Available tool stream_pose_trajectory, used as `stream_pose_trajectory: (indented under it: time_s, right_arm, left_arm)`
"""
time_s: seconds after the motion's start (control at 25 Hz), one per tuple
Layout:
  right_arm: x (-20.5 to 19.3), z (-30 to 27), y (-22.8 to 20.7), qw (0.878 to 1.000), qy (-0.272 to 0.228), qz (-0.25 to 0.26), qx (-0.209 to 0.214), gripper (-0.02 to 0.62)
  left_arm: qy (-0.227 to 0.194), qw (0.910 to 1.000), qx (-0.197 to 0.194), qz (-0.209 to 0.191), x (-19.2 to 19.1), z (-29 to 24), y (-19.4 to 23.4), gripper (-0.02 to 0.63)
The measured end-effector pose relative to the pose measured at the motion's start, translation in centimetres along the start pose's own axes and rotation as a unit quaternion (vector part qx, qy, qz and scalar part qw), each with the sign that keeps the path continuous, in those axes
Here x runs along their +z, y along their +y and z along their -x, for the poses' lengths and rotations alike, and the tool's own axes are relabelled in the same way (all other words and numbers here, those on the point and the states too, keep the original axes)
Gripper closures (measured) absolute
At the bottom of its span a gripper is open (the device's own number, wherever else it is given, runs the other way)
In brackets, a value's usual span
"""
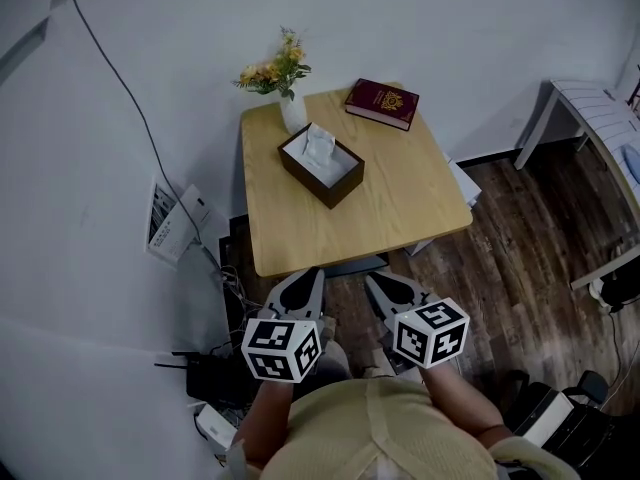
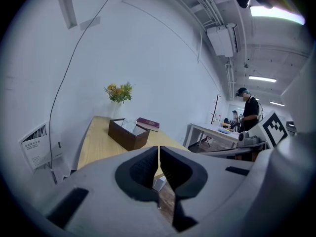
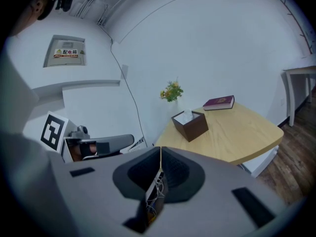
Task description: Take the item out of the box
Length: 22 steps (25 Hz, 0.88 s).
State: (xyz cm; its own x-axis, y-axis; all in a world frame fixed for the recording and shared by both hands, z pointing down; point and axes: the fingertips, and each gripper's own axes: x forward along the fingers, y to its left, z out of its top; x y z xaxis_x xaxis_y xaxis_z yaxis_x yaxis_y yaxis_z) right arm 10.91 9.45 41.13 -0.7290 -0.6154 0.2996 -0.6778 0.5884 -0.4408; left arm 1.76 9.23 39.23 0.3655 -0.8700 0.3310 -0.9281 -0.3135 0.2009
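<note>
A dark brown open box [image 1: 322,171] stands on the round-cornered wooden table [image 1: 400,198], and a white tissue [image 1: 319,149] sticks up out of it. Both grippers hover short of the table's near edge, well away from the box. My left gripper [image 1: 308,276] has its jaws together with nothing between them. The right gripper [image 1: 377,282] is likewise shut and empty. The left gripper view shows the box [image 2: 128,134] and tissue [image 2: 129,125] beyond my shut left gripper [image 2: 158,151]. Past my right gripper [image 3: 160,153], the right gripper view has the box [image 3: 190,125] ahead.
A vase of yellow flowers [image 1: 286,83] and a red book [image 1: 382,103] sit at the table's far side. A white bench [image 1: 592,113] stands at the right. Cables and power gear [image 1: 215,378] lie on the floor at the left. A person [image 2: 249,111] stands by a distant desk.
</note>
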Motion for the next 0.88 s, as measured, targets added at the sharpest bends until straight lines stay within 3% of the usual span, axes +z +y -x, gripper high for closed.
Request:
stream_pose_trajectory:
  time_s: [0.28, 0.88]
  right_arm:
    - [1.9, -4.2, -0.9, 1.0, -0.001, 0.002, -0.012, 0.565]
    - [6.5, -13.8, -1.8, 1.0, 0.005, 0.008, -0.029, 0.565]
  left_arm:
    - [0.022, 0.9991, -0.031, -0.017, 1.1, -3.0, 2.6, 0.577]
    - [0.042, 0.9976, -0.055, -0.001, 3.9, -8.4, 11.2, 0.577]
